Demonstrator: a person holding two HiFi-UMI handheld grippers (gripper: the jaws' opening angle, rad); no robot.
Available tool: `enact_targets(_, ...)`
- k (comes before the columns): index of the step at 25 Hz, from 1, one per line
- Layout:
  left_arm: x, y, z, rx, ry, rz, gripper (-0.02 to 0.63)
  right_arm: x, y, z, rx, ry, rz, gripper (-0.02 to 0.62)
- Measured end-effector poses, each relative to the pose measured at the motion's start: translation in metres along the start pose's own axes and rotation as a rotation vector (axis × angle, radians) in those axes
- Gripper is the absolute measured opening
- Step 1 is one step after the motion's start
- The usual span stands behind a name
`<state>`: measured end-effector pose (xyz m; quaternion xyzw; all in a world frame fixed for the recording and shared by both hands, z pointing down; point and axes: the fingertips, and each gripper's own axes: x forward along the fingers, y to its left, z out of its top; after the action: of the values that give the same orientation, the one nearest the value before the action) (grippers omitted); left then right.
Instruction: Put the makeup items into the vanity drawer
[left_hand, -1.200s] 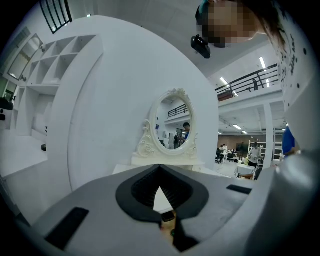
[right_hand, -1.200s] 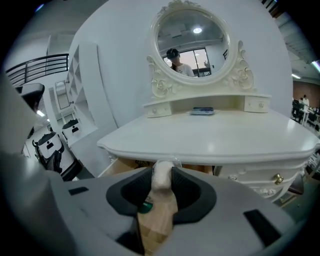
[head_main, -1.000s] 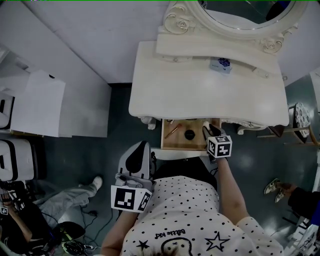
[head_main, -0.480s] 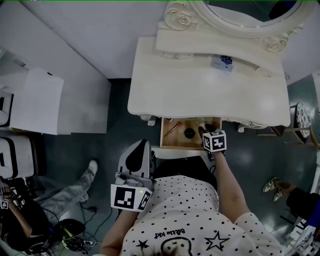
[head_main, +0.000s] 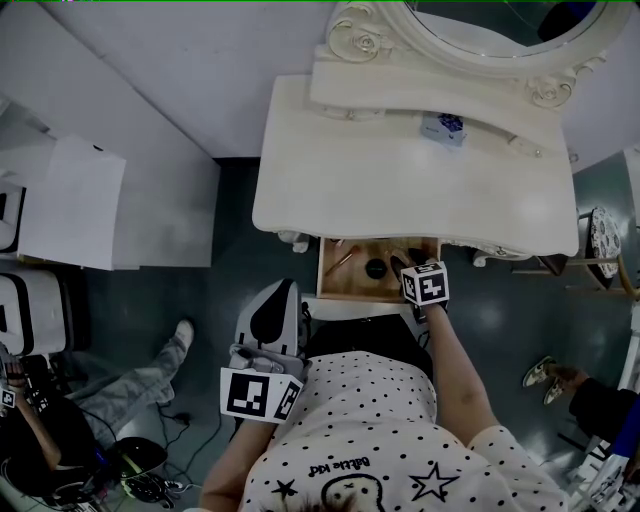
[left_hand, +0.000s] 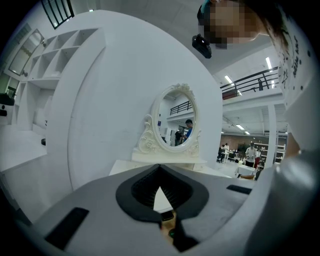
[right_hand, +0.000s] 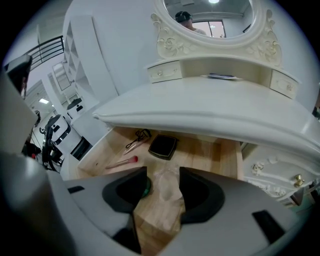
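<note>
Left tool closed, empty, held away from the desk. Right tool in the open drawer, jaws just opened wide. Pale see-through item lies between them on the drawer floor, ungripped. Placing step apparently finishing; next, lift clear without nudging it.

The white vanity table is carrying a small box with dark print on its top, toward one o'clock of the surface. Its wooden drawer is standing pulled out at six o'clock. A black compact is lying on the drawer floor. A red-tipped brush is lying at eight o'clock of it and a thin dark-looped tool at ten o'clock. A clear translucent item is lying at six o'clock, with something green just beside that item at nine o'clock.
</note>
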<state>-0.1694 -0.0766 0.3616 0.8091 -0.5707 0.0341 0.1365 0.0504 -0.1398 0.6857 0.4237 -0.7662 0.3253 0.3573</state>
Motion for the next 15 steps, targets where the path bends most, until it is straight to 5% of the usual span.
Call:
enact_targets(13, 0.006, -0.007, -0.001, 0.0, 0.003, -0.018, 0.009, -0.011, -0.008, 0.008, 0.009, -0.043, -0.017, 0.193)
enact_targets(15, 0.007, -0.009, -0.001, 0.001, 0.003, -0.022, 0.009, -0.015, -0.012, 0.011, 0.015, -0.068, -0.038, 0.132)
